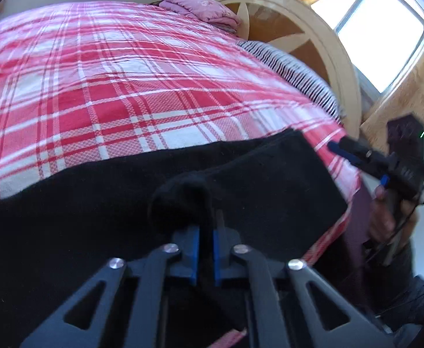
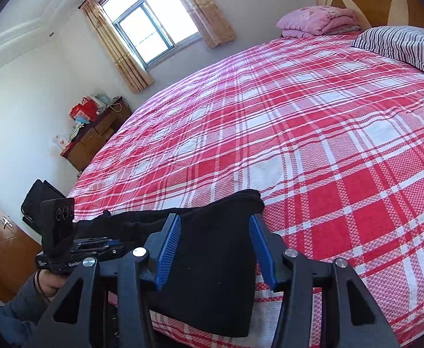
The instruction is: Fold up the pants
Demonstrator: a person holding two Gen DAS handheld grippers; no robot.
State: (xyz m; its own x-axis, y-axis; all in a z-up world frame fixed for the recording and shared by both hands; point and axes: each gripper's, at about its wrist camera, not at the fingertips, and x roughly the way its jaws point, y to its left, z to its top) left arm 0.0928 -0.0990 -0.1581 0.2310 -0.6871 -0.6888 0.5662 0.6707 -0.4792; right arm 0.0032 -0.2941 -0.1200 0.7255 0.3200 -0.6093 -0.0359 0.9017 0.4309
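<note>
One view — dresser point(image 2: 96, 133) beside bed point(image 2: 298, 133).

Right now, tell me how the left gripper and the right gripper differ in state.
The left gripper is closed, its blue pads pinching a bunched fold of the black pants; the right gripper is spread wide and holds nothing. The left one lifts the cloth into a small peak, while the right one only hangs over the pants' end near the bed edge. Both have black fingers with blue pads and are hand-held.
</note>
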